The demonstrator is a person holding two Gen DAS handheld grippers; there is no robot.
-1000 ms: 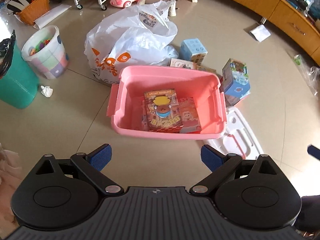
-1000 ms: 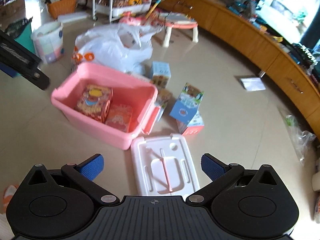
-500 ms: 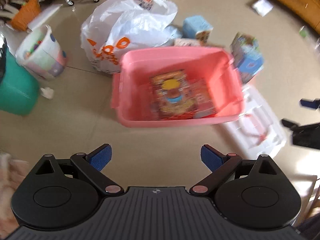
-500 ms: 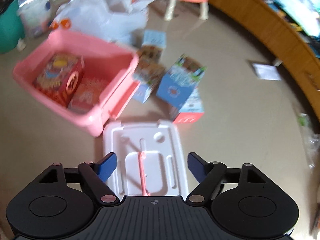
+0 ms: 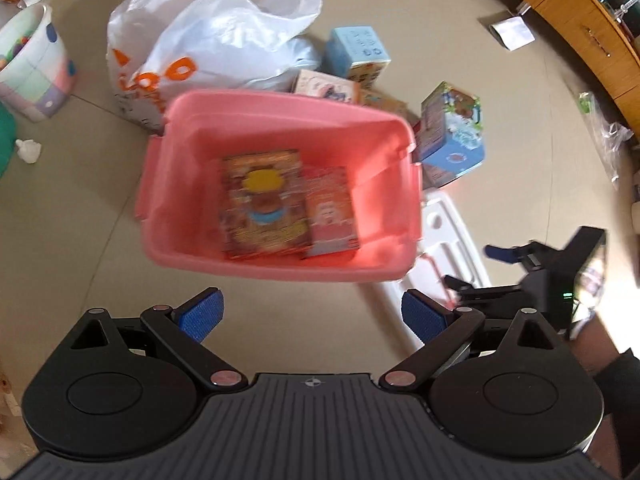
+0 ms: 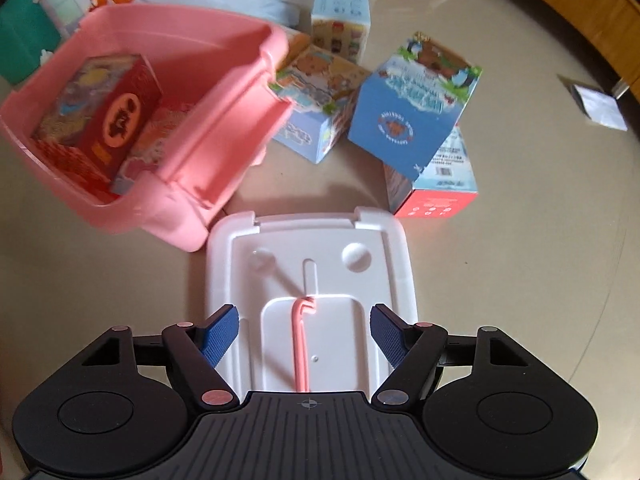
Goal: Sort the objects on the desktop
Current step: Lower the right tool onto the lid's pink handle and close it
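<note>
Below, white lid (image 6: 384, 256) lies lengthwise toward the boxes; both tongs spread, empty

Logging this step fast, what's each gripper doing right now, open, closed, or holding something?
Left gripper: open, holding nothing, above the floor near the pink bin.
Right gripper: open, holding nothing, over the white lid, either side of its pink handle.

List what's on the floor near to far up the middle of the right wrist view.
White lid → blue bear box → pale blue box at the back.
</note>
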